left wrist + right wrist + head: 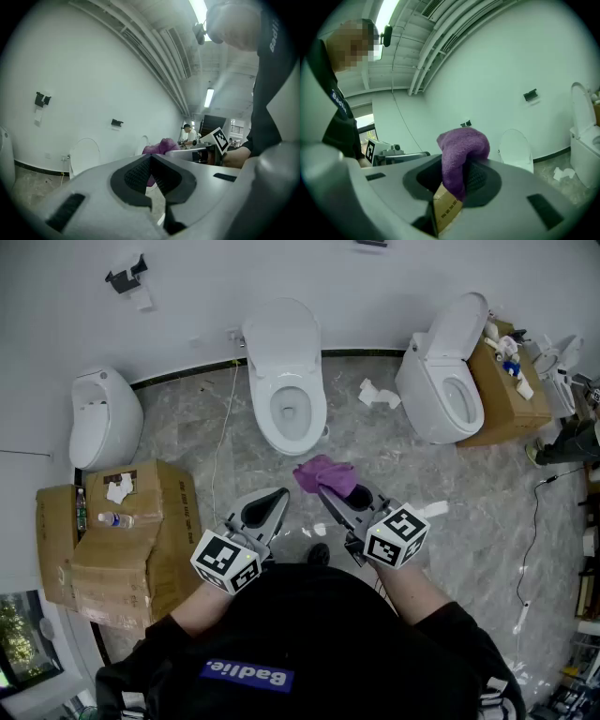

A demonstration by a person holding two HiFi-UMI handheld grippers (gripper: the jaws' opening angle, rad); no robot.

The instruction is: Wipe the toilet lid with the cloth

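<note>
The middle toilet stands against the far wall with its white lid (pixel 283 334) raised over the open bowl (pixel 291 411). The lid also shows upright in the left gripper view (pixel 84 157) and the right gripper view (pixel 515 150). My right gripper (pixel 332 493) (pixel 458 177) is shut on a purple cloth (pixel 323 474) (pixel 461 150), which bunches above the jaws. It hangs over the floor, short of the bowl. A brown paper tag (pixel 445 208) hangs from the cloth. My left gripper (pixel 273 501) (pixel 151 163) is beside it, shut and empty.
A second toilet (pixel 441 381) stands at the right beside a cardboard box (pixel 511 395) with bottles. A white fixture (pixel 103 418) and open cardboard boxes (pixel 122 540) are at the left. Crumpled tissue (pixel 378 394) and cables lie on the marble floor.
</note>
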